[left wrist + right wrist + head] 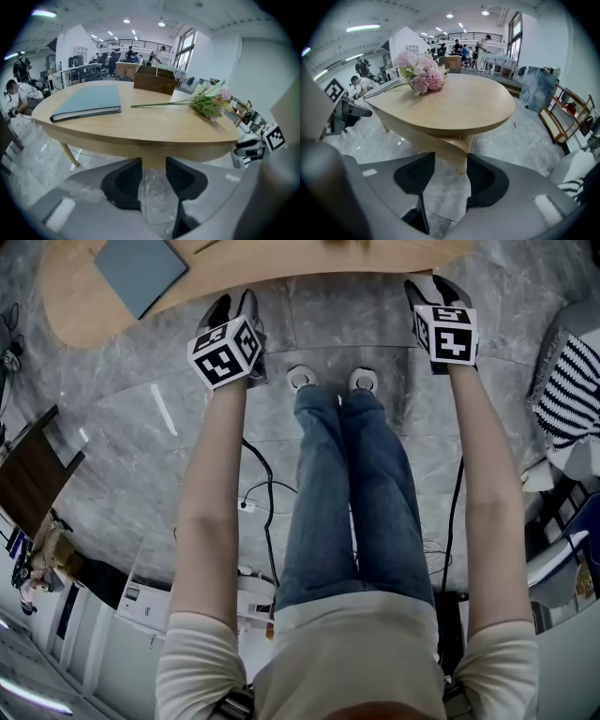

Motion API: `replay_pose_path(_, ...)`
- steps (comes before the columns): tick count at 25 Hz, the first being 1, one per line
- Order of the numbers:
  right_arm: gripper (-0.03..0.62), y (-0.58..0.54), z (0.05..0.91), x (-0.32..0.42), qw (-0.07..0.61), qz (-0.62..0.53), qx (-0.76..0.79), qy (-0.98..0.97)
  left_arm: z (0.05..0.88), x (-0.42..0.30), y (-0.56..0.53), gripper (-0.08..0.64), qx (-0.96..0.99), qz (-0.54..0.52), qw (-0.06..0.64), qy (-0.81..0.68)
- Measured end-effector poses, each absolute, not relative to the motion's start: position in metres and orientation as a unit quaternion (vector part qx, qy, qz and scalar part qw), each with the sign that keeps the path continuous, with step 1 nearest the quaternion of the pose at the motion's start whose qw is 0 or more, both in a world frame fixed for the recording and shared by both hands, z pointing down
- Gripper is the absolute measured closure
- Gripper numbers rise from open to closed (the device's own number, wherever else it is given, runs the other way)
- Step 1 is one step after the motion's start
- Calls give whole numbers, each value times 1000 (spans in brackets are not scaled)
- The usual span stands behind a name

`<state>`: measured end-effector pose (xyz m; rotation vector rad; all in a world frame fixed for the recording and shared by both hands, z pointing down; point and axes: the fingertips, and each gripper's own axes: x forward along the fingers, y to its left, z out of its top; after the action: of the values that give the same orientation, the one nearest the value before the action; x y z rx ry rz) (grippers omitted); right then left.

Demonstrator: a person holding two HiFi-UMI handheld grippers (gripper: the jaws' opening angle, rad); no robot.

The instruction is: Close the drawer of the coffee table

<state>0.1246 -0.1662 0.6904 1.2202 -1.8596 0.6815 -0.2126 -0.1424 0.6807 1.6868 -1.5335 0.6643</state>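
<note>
left hand-held gripper [153,178] narrowly parted, nothing held | right hand-held gripper [446,180] parted wider, nothing held | oval light-wood counter [140,129] just ahead, untouched | drawer seen in no view | risk: whole counter shoved if drawer front is missed

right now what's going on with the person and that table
A person stands at a wooden coffee table, a gripper in each hand. The left gripper and right gripper hover near its edge, jaws apart, nothing between them. A blue book and flowers lie on top. No drawer can be made out.
</note>
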Motion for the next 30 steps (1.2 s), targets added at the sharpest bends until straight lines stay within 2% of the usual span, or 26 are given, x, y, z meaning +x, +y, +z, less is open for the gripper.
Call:
replay_pose_path(3,437,-154,679,118,383,273,478,-741,669,-202,-133,476,665,233,378,-600)
replay_pose_path(6,482,-138,666,103,377,267,455,-761,656,-190,-122,531,671,217,380,-599)
replay_pose_path(9,591,-127,645,92,364,253,451,-775,640,-174,-112,558,684,208,374,-591)
replay_pose_path(16,592,-115,576,73,298,253,474,-789,589,-148,-101,558,709,188,354,-580)
replay_pose_path(30,592,-63,431,56,196,269,470,-818,464,-117,-45,558,711,134,374,-580)
